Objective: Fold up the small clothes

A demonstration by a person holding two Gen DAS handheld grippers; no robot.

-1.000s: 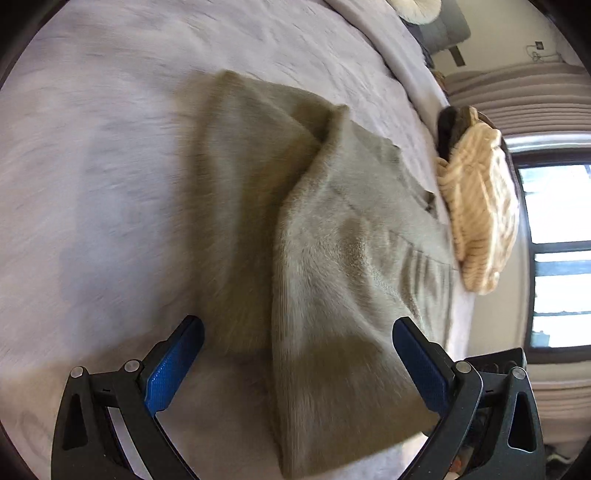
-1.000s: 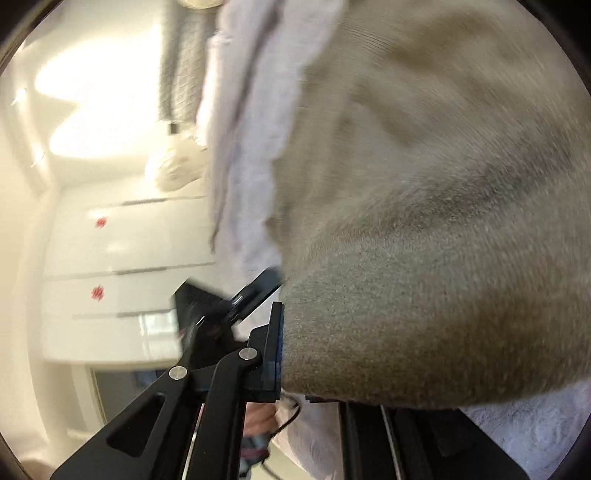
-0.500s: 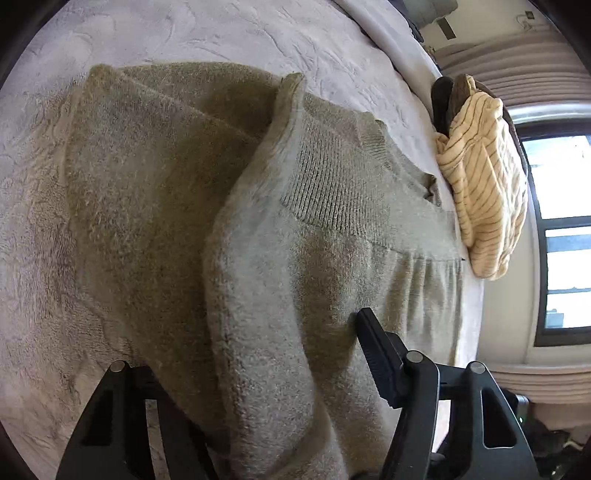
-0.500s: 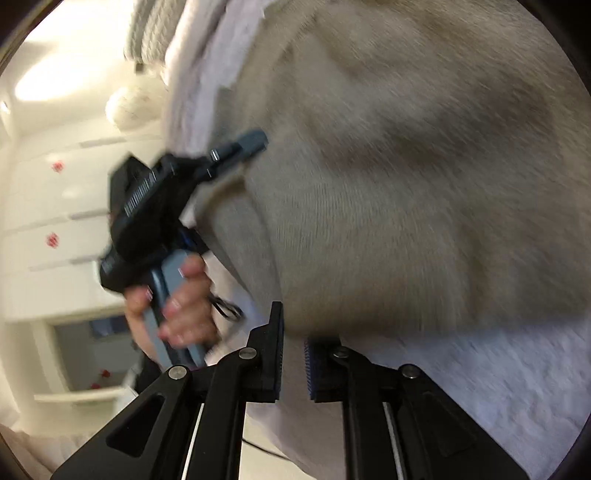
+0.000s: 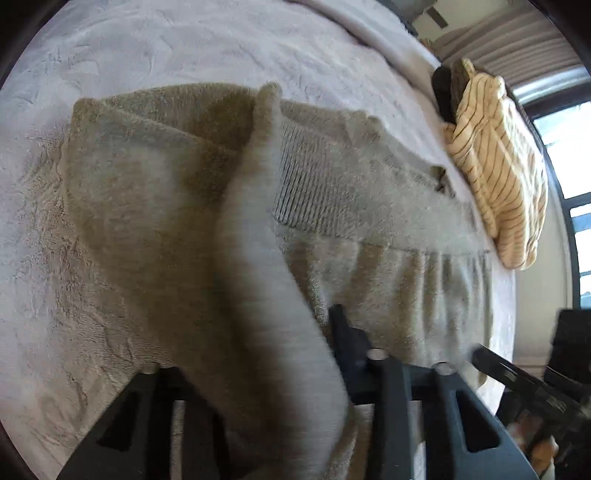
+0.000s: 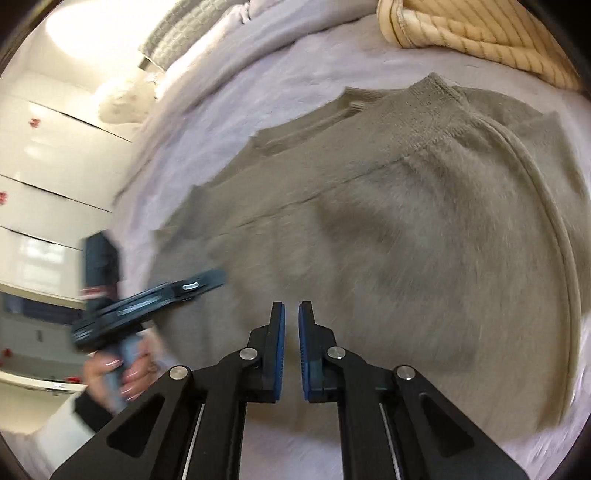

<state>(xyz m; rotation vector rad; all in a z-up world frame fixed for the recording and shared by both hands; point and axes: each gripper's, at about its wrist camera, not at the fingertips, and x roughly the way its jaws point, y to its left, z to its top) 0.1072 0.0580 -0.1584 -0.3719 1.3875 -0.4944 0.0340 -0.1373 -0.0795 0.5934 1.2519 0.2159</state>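
An olive-grey knit sweater [image 6: 388, 229] lies partly folded on a pale bed cover [image 6: 295, 85]. In the left wrist view a fold of the sweater [image 5: 258, 295] runs down between my left gripper's jaws [image 5: 266, 354], which are closed on it; the left finger is hidden under the cloth. My right gripper [image 6: 291, 321] hovers just above the sweater's near part, its blue pads a narrow gap apart and holding nothing. The left gripper [image 6: 155, 299] also shows in the right wrist view at the sweater's left edge.
A cream striped garment [image 5: 502, 177] lies in a heap at the bed's far edge, also seen in the right wrist view [image 6: 480, 33]. A dark item [image 5: 443, 92] sits beside it. A window [image 5: 569, 147] and white cupboards [image 6: 44, 155] flank the bed.
My right gripper has let go of the sweater and drawn back above it. My left gripper has closed on a fold of the sweater and lifted it.
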